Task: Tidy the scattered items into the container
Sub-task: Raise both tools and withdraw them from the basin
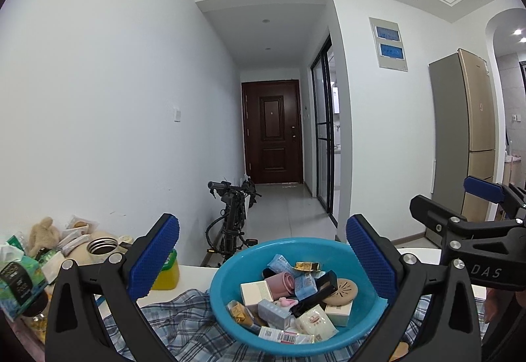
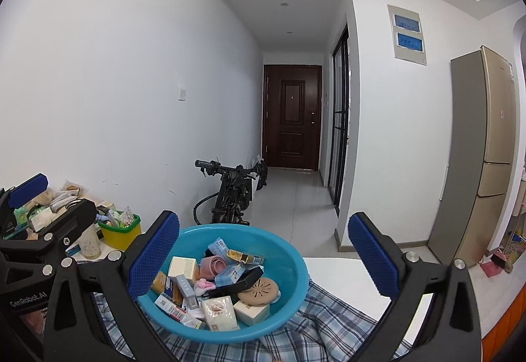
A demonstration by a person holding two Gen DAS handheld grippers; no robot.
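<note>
Fingers (image 1: 157,256) of the left gripper (image 1: 263,260) are spreading wide, released, flanking the blue basin (image 1: 227,306); the right gripper (image 2: 263,260) is gaping too, gripping nothing. The basin is sitting at 6 o'clock on a plaid cloth (image 2: 328,312) over a white table (image 2: 335,273), holding small boxes and sachets. At 9 o'clock a yellow tub (image 2: 120,237) is standing; "GenRobot.AI" is showing on the left gripper's body. At 12 o'clock a brown door (image 2: 292,117) is closing the hallway; at 3 o'clock a gold fridge (image 2: 486,148) is standing.
</note>
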